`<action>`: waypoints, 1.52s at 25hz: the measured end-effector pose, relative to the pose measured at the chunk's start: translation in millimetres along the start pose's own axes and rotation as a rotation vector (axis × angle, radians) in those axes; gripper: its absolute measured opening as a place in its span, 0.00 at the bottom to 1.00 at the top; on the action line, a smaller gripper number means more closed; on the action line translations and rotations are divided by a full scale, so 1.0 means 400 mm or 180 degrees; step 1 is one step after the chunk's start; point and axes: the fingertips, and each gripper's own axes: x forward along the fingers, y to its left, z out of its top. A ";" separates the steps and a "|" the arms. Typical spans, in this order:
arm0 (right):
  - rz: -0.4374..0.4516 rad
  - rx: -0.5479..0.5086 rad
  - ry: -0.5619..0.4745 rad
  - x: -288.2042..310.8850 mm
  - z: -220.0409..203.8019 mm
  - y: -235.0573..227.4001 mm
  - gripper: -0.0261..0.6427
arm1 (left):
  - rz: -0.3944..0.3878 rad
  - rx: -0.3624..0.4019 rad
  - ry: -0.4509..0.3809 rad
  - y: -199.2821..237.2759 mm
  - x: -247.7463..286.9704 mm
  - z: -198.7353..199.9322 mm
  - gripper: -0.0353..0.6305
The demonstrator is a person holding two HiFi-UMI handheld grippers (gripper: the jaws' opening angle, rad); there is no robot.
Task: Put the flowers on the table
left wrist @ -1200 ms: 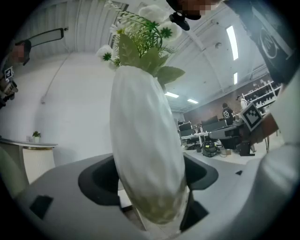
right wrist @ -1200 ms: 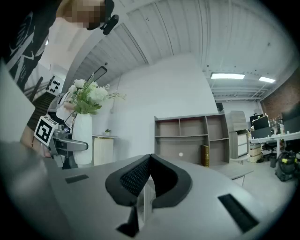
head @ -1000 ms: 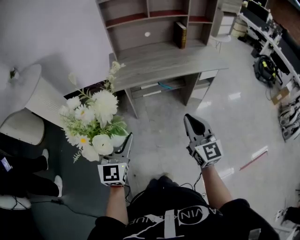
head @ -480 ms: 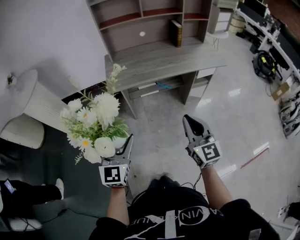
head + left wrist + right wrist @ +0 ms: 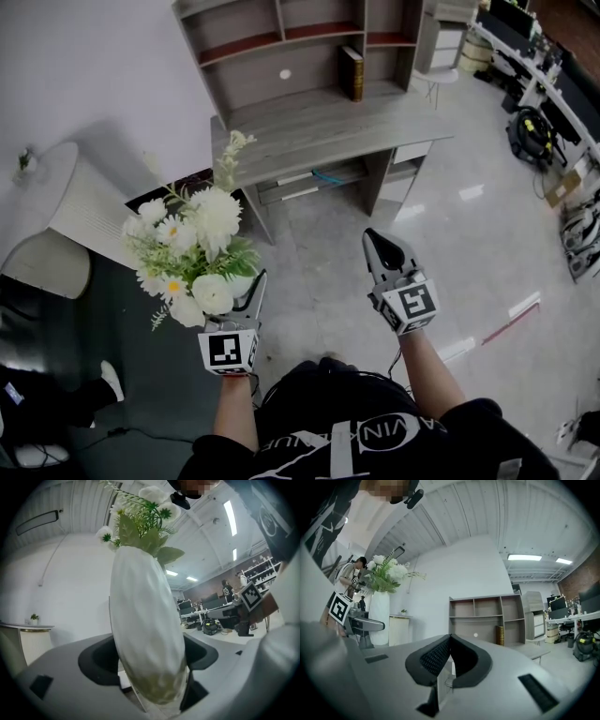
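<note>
**Head view.**
- Flowers [image 5: 192, 248]: white blooms with green leaves, standing in a vase that is mostly hidden under them. Held up over the floor [image 5: 319, 244], near the person's body and well apart from the tabletop [image 5: 328, 122].
- Left gripper [image 5: 251, 286]: reaches in under the blooms and carries the bunch.
- Right gripper [image 5: 379, 246]: held level beside it, nothing in it.
- Tabletop: grey desk against the wall, with shelves [image 5: 281, 42] above it and a book [image 5: 352, 70] standing on it.

**Left gripper view.**
- Vase [image 5: 147, 634]: white, ribbed, upright. Its lower body is clamped between the two jaws, and the flowers rise out of its mouth.

**Right gripper view.**
- Jaws pressed together, nothing between them.
- Flowers and vase show at far left, the shelves straight ahead.

**Progress (judged).**
- Flowers are gripped and in the air, not on the tabletop.
- Remaining: carry them over to the tabletop, set the vase down upright, and let go.
</note>
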 end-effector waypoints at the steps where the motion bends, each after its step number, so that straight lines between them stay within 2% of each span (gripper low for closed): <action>1: 0.0019 -0.0005 0.0011 0.003 -0.001 -0.001 0.05 | 0.0013 0.0003 0.0000 0.001 0.002 -0.001 0.64; 18: 0.0134 -0.0024 0.0053 0.005 0.001 0.008 0.05 | 0.0067 -0.0013 0.0006 0.003 0.010 -0.009 0.64; 24: 0.0191 -0.0042 0.0042 0.011 -0.016 0.022 0.05 | 0.0057 -0.0019 -0.0076 -0.001 0.018 -0.008 0.64; 38: 0.0269 -0.0033 0.0190 0.003 -0.024 0.033 0.05 | 0.0056 -0.0048 0.0009 -0.008 0.002 -0.015 0.64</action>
